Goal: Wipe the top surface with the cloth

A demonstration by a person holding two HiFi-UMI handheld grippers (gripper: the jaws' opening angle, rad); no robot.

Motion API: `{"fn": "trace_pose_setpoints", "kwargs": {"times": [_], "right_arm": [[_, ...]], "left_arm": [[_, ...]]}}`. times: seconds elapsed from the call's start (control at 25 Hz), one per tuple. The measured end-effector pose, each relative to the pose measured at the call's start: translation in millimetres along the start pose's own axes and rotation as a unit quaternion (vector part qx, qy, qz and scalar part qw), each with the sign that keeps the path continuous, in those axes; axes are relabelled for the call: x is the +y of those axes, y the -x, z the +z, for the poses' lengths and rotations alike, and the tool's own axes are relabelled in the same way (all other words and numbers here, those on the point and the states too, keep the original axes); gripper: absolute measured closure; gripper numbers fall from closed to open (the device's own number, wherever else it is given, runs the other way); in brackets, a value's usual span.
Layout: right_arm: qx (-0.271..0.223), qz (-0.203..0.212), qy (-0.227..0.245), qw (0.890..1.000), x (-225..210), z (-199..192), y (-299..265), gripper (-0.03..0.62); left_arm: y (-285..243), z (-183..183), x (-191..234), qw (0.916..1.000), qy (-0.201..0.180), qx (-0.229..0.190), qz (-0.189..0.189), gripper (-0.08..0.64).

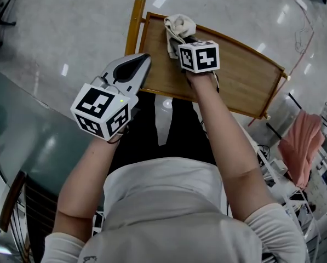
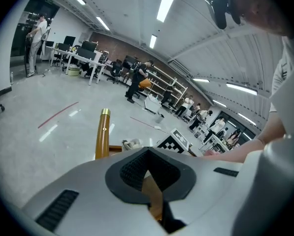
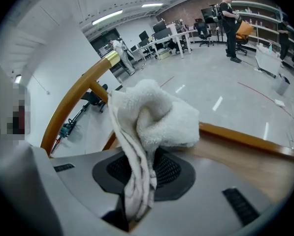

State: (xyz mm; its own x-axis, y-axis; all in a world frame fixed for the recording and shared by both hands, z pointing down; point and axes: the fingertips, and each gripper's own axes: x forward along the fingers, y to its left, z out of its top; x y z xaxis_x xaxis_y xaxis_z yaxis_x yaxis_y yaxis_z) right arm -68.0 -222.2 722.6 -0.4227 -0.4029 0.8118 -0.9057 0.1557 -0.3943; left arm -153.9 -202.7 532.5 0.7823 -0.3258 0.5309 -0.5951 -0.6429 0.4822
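Observation:
The wooden top surface [image 1: 240, 75] has a raised rim and a gold-capped post [image 1: 137, 15] at its far left corner. My right gripper [image 1: 186, 41] is shut on the white cloth [image 1: 179, 25] and holds it against the top's far left corner. In the right gripper view the cloth [image 3: 156, 117] bunches out of the gripper [image 3: 139, 181] above the wood [image 3: 255, 156]. My left gripper [image 1: 135, 67] hovers at the top's left edge, shut and holding nothing. From the left gripper [image 2: 147, 178], the post [image 2: 103, 134] and the cloth [image 2: 132, 144] show beyond.
A glass table [image 1: 26, 125] lies at the left. A pink cloth [image 1: 303, 147] hangs on a rack at the right. The curved wooden handle rail [image 3: 78, 97] rises left of the cloth. People, desks and shelves [image 2: 82, 53] stand far across the floor.

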Motion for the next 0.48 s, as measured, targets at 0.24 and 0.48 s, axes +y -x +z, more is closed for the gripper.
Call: {"fn": "trace_pose_setpoints", "kwargs": {"times": [0.24,0.48], "right_arm": [[0.006,0.015,0.018,1.000,47,16,-33,0.492],[0.009,0.015,0.015,1.000,66,8,-38,0.492]], "left_arm": [[23,1,20,1.0000,-0.005,-0.002,-0.004,0.554],[34,5,28,0.9999,-0.006,-0.010,-0.007,0.554]]}}
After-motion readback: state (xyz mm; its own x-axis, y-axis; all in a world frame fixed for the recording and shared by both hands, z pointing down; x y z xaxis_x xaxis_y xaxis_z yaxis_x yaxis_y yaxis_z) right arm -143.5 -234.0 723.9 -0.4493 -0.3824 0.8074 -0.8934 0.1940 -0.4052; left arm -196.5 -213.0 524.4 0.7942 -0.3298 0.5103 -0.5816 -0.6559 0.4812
